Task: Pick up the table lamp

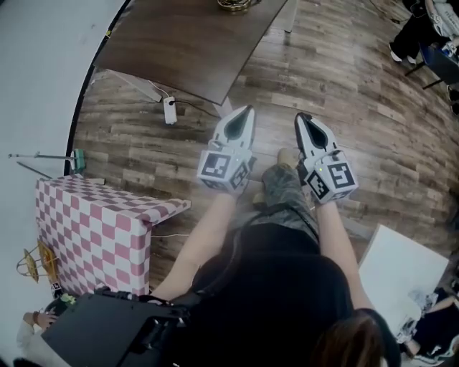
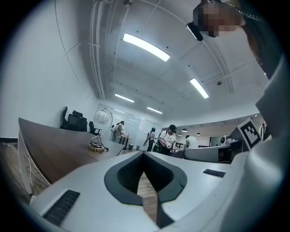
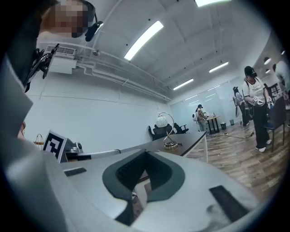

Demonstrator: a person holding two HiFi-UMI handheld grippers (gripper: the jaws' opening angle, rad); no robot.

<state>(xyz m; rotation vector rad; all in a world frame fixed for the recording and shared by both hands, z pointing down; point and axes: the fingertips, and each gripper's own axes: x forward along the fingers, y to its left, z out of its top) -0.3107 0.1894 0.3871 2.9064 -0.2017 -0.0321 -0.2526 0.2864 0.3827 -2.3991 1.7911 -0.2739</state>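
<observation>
Table lamp [image 1: 237,4] on dark table [image 1: 179,50], cropped to its base in head view, left gripper [image 1: 247,111] and right gripper [image 1: 303,117] held short of table, both clamped shut, empty.

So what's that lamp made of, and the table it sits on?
The lamp looks like shiny gold-coloured metal: its base and thin curved stem gleam. Its ball shade looks white, glass or plastic, hard to tell. The table looks like dark brown wood or wood-look board, smooth and matte.
</observation>
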